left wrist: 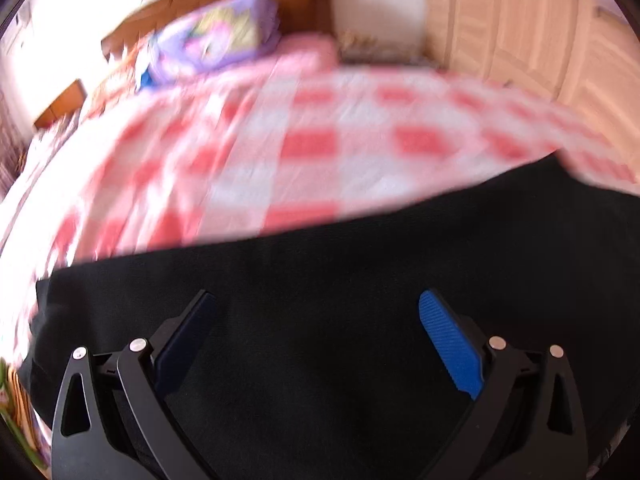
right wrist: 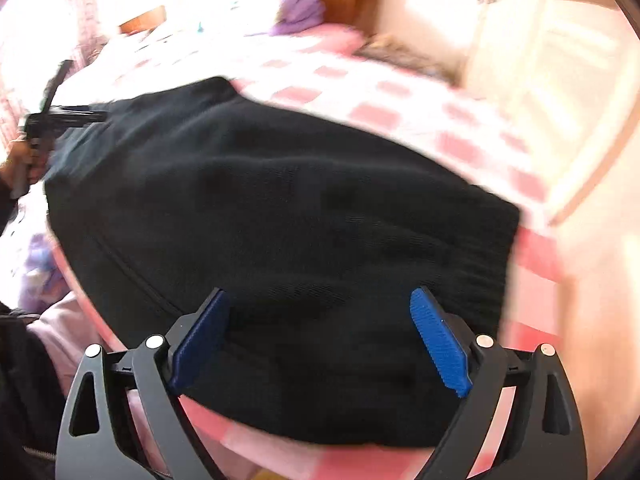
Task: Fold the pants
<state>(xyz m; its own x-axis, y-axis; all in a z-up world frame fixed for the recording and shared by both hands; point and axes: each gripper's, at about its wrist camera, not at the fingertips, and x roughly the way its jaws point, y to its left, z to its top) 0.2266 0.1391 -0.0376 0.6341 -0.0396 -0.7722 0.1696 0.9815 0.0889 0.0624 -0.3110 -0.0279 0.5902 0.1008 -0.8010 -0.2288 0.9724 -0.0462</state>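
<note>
Closest in the right wrist view, the right gripper [right wrist: 320, 336] has its blue pads spread wide with nothing held. Right under it lie the black pants [right wrist: 280, 208], flat on the bed [right wrist: 400, 112] with its red and white checked sheet. The ribbed waistband end is at about 3 o'clock from this gripper. From there the pants run long toward 10 o'clock, and that line is the way they can be folded.

At the far 10 o'clock end waits the left gripper [right wrist: 64, 116], held in a hand [right wrist: 18, 160]. In the left wrist view, the left gripper [left wrist: 316, 344] is wide too, holding nothing, with black cloth just below and a straight edge at 12 o'clock.

So I think each gripper is near one end. Farthest away, at 11 o'clock, sits a purple pillow [left wrist: 216, 40].
</note>
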